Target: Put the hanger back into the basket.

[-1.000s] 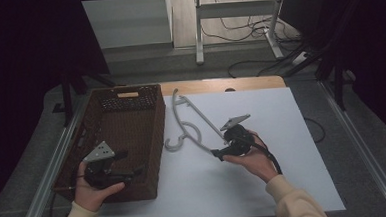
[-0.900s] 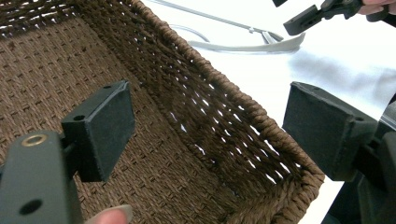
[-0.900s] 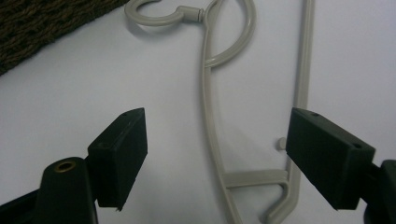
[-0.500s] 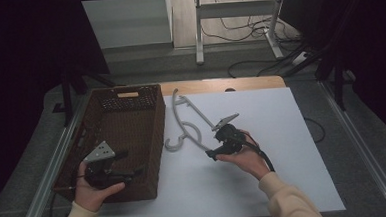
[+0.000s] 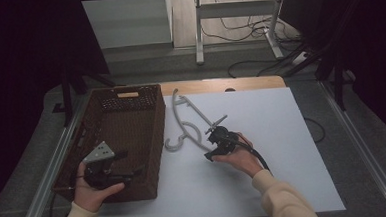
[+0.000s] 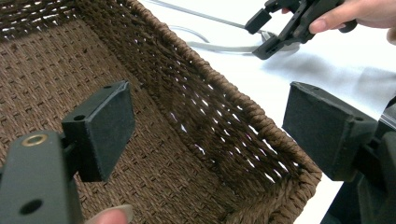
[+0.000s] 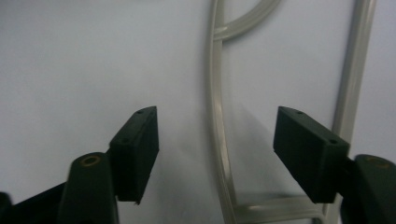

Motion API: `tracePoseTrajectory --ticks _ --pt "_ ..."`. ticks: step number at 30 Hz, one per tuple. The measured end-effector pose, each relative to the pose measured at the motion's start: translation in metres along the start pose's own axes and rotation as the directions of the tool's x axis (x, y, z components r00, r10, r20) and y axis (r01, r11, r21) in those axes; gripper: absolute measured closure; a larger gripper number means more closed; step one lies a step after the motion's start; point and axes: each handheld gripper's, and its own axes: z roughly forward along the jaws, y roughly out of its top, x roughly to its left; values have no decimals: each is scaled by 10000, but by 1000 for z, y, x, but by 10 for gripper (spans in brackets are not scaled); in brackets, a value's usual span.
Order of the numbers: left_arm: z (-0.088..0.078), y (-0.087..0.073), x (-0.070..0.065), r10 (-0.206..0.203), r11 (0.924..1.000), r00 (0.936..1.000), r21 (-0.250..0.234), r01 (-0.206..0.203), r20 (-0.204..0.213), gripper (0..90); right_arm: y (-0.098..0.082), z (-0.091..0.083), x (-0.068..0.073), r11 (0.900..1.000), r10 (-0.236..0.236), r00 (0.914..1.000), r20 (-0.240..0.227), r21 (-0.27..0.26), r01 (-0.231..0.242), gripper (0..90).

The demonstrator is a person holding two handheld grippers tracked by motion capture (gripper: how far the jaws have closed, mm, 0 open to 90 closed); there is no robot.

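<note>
The left tongs (image 5: 115, 167) are open and empty, positioned over the near right corner of the brown wicker basket (image 5: 131, 116) at 9 o'clock on the white tabletop (image 5: 282, 134). The right tongs (image 5: 217, 143) are open, with the jaws straddling one bar of the grey plastic hanger (image 5: 189, 123) without clamping it. The hanger lies flat on the tabletop just beside the basket's 3 o'clock wall.

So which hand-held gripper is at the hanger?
The right hand-held gripper: open jaws straddle one bar of the grey hanger. The left hand-held gripper is at the wicker basket.
</note>
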Motion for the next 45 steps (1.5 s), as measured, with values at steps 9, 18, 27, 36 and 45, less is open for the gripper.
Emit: tracePoseTrajectory --ticks 9,18,27,36,45 --pt "-1 -1 2 -37 10000 10000 -35 37 -34 165 4 12 -2 9959 -276 9996 39 862 272 474" --pt "-2 -1 2 -38 10000 10000 -24 38 -59 166 10 11 1 9884 -703 9970 -308 1329 738 823" --pt "-2 -1 3 -38 10000 10000 -36 37 -76 166 9 8 -1 9888 -420 9960 -784 1398 527 831" --pt "-2 0 2 -13 10000 10000 -54 12 -81 166 4 -25 -24 9968 782 9804 -1809 -31 -801 833" --pt "-2 0 2 8 10000 10000 -58 -9 -95 167 -3 -66 -41 9777 1150 9692 -2180 -1475 -1492 832"
